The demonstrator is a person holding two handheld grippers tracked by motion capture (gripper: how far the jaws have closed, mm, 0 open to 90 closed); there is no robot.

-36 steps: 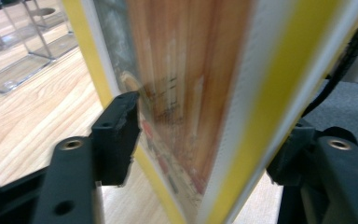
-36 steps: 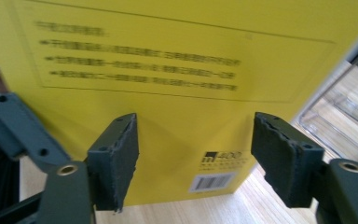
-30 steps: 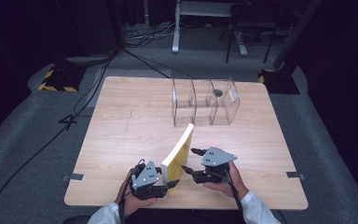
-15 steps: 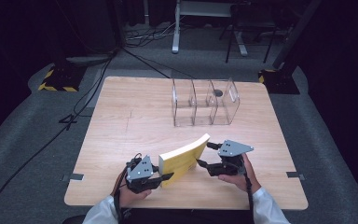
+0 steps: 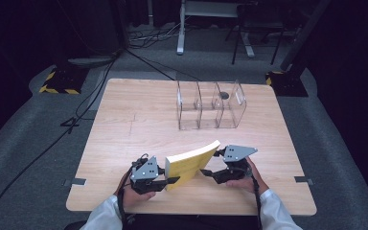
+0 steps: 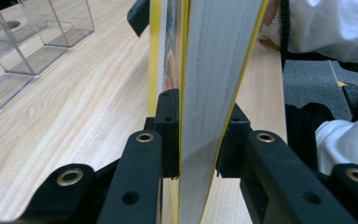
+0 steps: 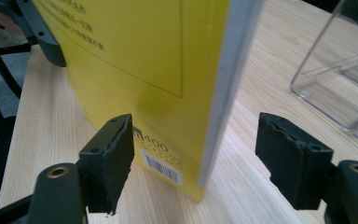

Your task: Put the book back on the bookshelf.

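Left fingers (image 6: 200,140) around yellow book (image 6: 214,70)

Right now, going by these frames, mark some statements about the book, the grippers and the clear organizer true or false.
1. The left gripper is clamped on the book. True.
2. The right gripper is shut on the book. False: its jaws stand apart around the book's corner, with a clear gap on the far side.
3. The book lies flat on the table. False: it stands on edge, tilted, with a yellow cover.
4. The clear organizer stands farther up the table, apart from the book. True.
5. The book is inside the organizer. False: it is near the table's front edge, between the grippers.
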